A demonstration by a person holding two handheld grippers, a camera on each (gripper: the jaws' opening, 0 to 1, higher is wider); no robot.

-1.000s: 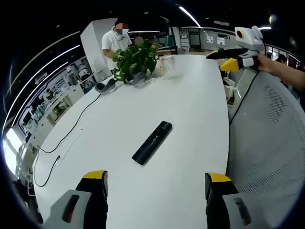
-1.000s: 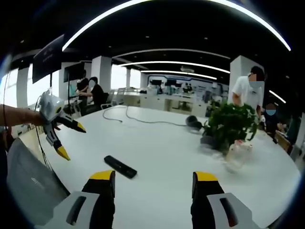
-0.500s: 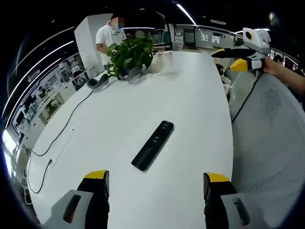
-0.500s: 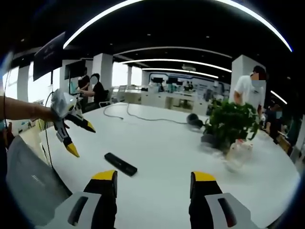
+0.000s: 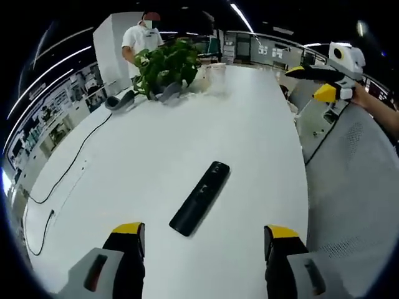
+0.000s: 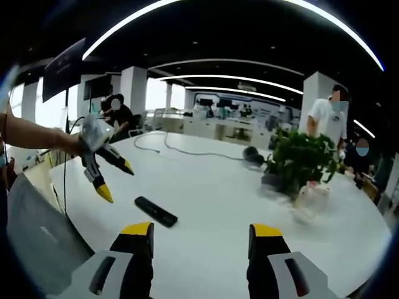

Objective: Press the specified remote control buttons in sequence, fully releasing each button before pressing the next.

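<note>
On white table (image 5: 249, 137), slim black remote (image 5: 200, 197)

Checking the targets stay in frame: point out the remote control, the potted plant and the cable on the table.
remote control (image 5: 200, 198), left gripper view, middle of its black body.
potted plant (image 6: 300, 159), right gripper view, its leaves.
cable (image 5: 68, 172), left gripper view, mid-run on the table.

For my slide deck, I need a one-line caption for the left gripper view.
Open left tool hovers above a black remote lying on the white table.

Black remote (image 5: 200, 197) on white table (image 5: 249, 143); green plant (image 5: 163, 65); yellow-tipped grey left gripper (image 5: 204, 235)
</note>
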